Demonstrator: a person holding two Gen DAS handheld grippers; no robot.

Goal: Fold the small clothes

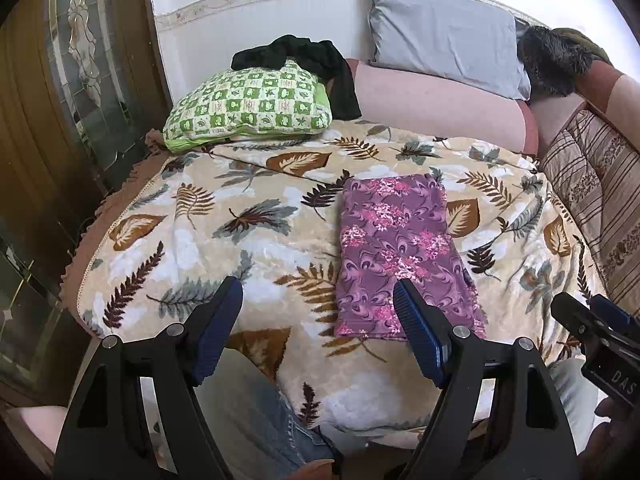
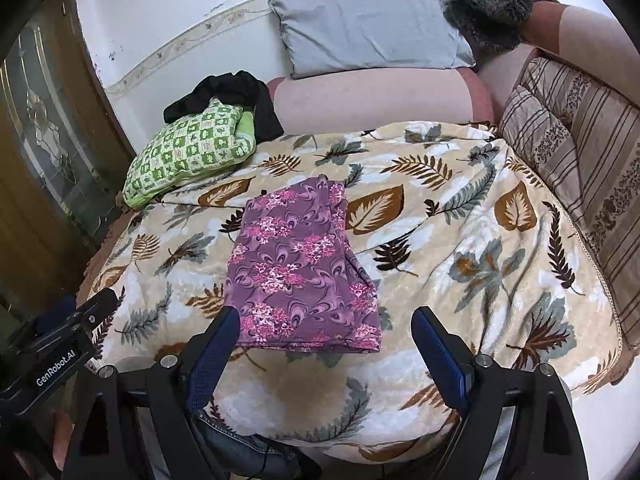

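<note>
A purple flowered garment [image 1: 400,248] [image 2: 300,268] lies folded into a long flat rectangle on the leaf-patterned blanket [image 1: 240,216] [image 2: 460,240]. My left gripper [image 1: 318,292] hovers open just short of its near end, the right pad [image 1: 416,328] over the cloth's near left corner and the left one over bare blanket. My right gripper [image 2: 326,322] also stands open before the garment's near edge, with nothing between its blue pads [image 2: 440,356]. Each gripper shows at the edge of the other's view: the right one [image 1: 600,332], the left one [image 2: 60,344].
A green checked pillow [image 1: 248,108] [image 2: 188,148] with a black garment [image 1: 316,60] [image 2: 236,92] on it lies at the far left. A grey pillow [image 1: 444,32] [image 2: 372,28] leans on the pink backrest. Striped cushions [image 2: 580,152] line the right side. A wooden door [image 1: 60,100] stands left. Jeans-clad legs [image 1: 256,412] are below.
</note>
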